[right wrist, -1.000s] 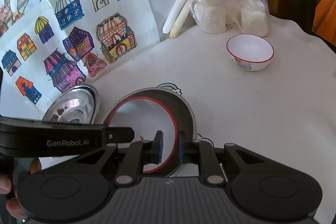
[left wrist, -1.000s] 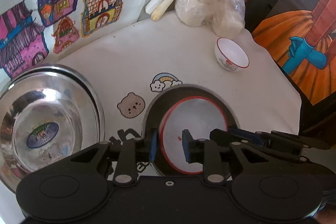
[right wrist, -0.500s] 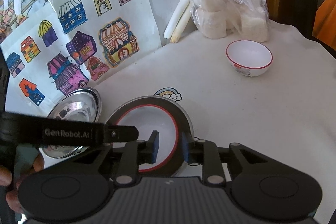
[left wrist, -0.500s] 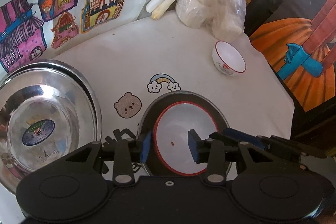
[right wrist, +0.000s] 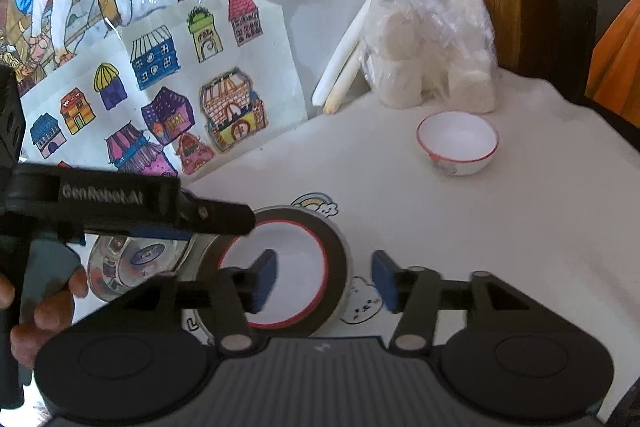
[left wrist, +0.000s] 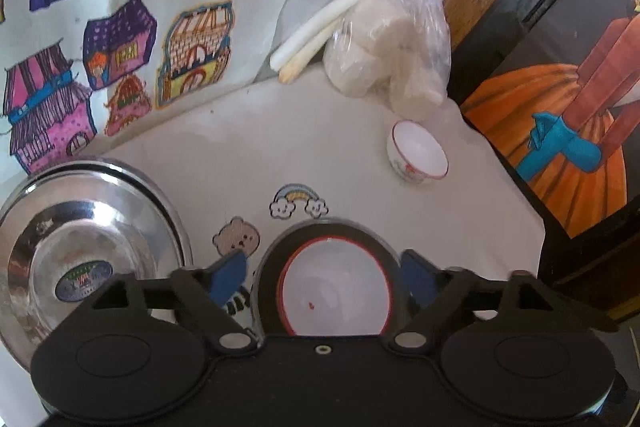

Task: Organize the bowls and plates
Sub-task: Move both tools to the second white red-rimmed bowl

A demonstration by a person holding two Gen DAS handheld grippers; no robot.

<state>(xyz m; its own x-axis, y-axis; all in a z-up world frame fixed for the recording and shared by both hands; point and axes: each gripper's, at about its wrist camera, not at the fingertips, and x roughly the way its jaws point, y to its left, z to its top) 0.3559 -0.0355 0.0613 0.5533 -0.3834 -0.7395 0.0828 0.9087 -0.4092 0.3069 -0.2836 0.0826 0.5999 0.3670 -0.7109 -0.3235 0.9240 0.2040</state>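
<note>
A white plate with a red rim (left wrist: pixel 334 291) lies inside a grey steel dish (left wrist: pixel 276 255) on the white tablecloth. My left gripper (left wrist: pixel 322 281) hovers just above it. Its jaws are opening, the blue pads spread past both sides of the dish and pressing on nothing. In the right wrist view, my right gripper (right wrist: pixel 324 281) is also opening. Its pads straddle the dish's right rim (right wrist: pixel 340 267) without touching it. A large steel bowl (left wrist: pixel 80 267) stands to the left. A small white bowl with a red rim (left wrist: pixel 418 157) (right wrist: pixel 458 143) sits at the far right.
A plastic bag of white buns (left wrist: pixel 392 51) and white stalks (left wrist: pixel 332 19) lie at the back by the wall of house drawings (left wrist: pixel 120 27). A pumpkin painting (left wrist: pixel 560 147) stands past the table's right edge. A hand (right wrist: pixel 40 307) holds the left gripper's handle.
Both grippers' jaws have spread wide from a narrow gap at the plate's rim. Both have lifted and drawn back a little, so more of the table shows.
</note>
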